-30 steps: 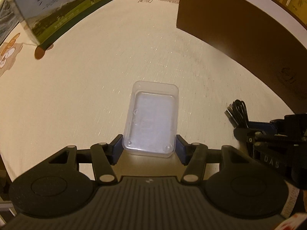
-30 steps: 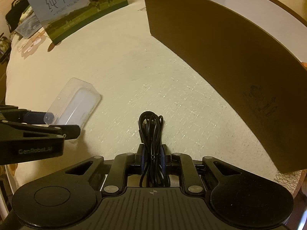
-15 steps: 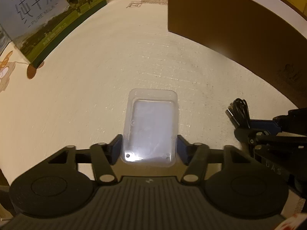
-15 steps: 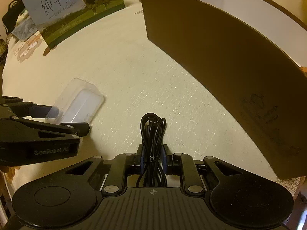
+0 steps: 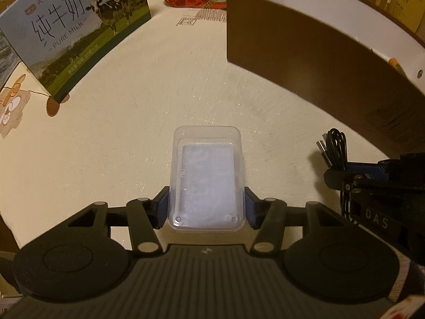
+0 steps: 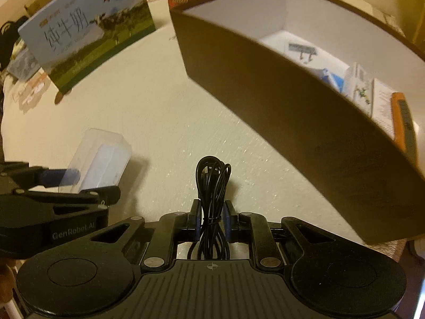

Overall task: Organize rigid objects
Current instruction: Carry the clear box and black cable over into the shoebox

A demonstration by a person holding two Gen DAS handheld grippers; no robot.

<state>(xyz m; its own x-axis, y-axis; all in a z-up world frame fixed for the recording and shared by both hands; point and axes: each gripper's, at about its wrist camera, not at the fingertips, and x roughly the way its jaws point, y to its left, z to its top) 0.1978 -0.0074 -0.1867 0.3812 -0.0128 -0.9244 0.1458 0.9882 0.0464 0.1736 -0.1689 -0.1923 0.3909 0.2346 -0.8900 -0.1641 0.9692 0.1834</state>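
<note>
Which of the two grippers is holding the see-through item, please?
The left gripper: its pads clamp the clear plastic case, whereas the right gripper is shut on a bundled black cable.

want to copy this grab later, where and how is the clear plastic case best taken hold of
Take the clear plastic case across its narrow width, on the two long side walls near one short end, coming from that end. The left tongs hold it this way now, a pad flat on each straight wall. The flat parallel sides give an even seat; the broad faces are too wide to span.
</note>
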